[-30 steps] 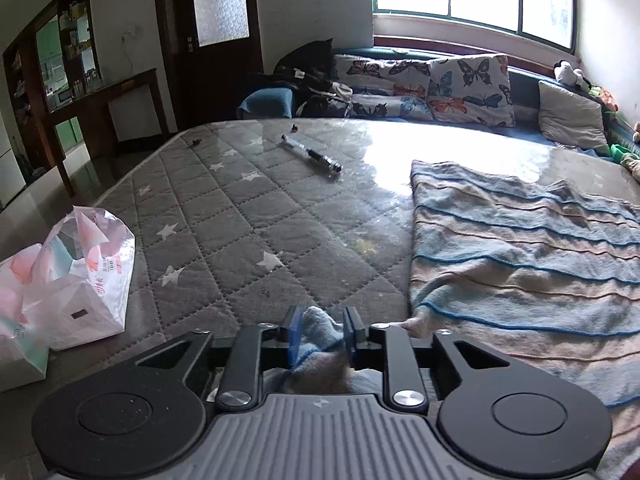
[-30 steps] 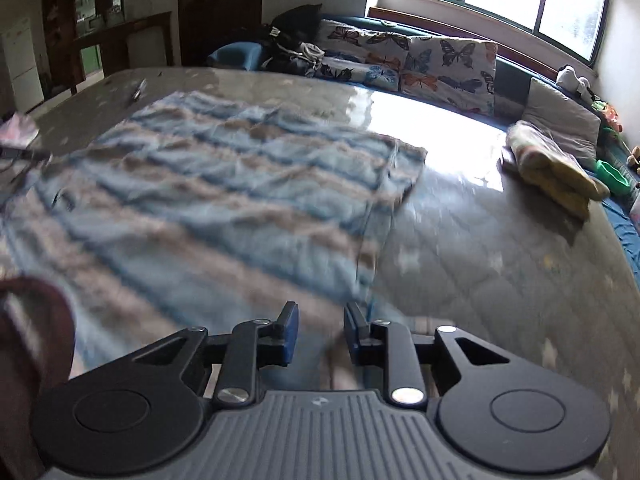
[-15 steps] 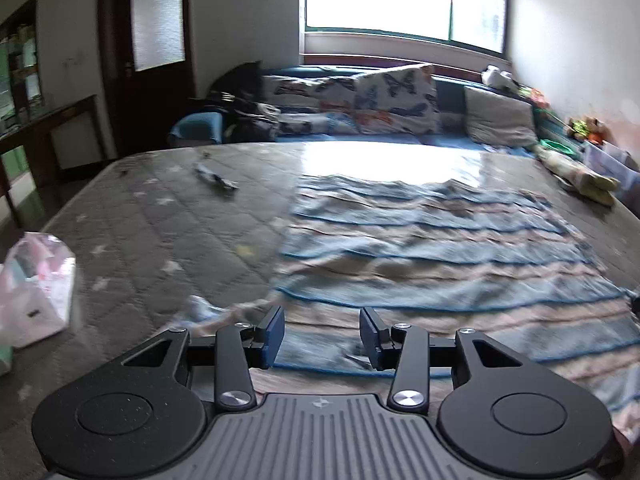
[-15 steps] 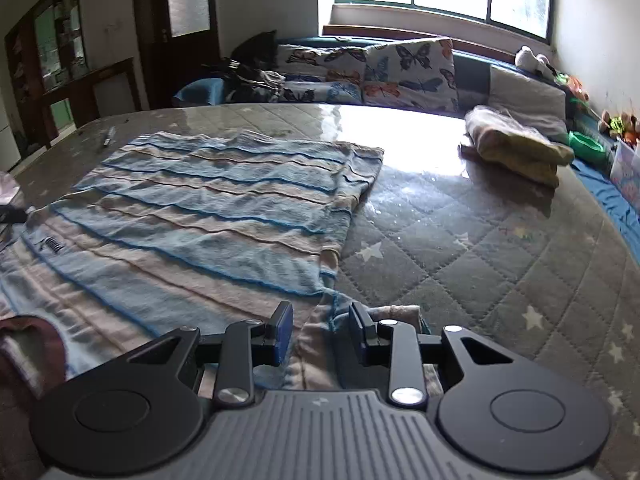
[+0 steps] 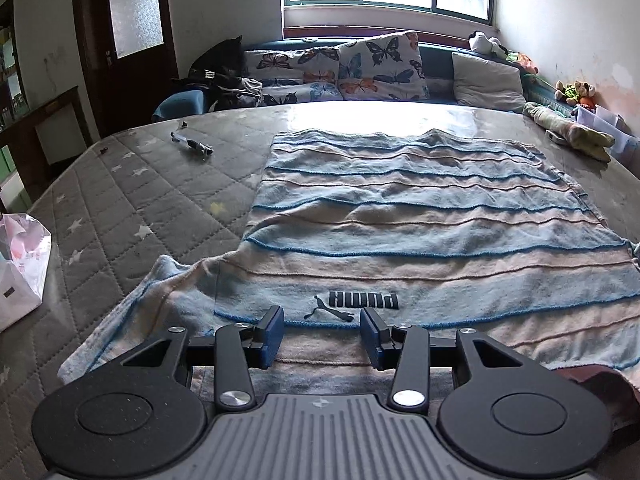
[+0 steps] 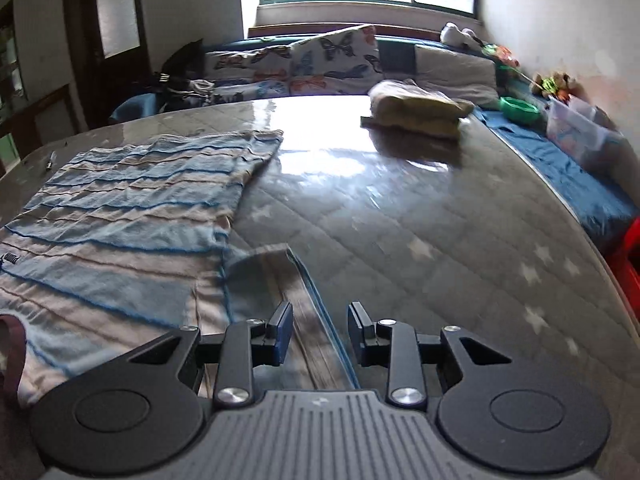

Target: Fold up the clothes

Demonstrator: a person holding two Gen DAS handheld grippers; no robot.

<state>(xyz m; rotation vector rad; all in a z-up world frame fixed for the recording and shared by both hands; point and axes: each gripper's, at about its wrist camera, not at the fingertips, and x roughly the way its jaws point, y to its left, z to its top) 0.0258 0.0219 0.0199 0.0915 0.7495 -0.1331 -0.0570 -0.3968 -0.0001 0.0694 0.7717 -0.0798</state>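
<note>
The blue-and-beige striped knit shirt (image 5: pixel 420 216) lies spread flat on the grey quilted mattress (image 5: pixel 132 208), ahead of the left hand-held gripper (image 5: pixel 322 334), whose jaws stand apart, empty. Right hand-held gripper (image 6: pixel 320 332): apart, over the sleeve (image 6: pixel 280 280). Judged soft, light, limp; grip hems or sleeve edges. Collar is cut off; right view blurred.

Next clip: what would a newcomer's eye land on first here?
The blue-and-beige striped shirt spread flat across the star-quilted mattress, logo side up. The open left gripper hovers above its near hem. Beyond, butterfly pillows line the window wall, and a folded yellowish garment lies far right.
</note>
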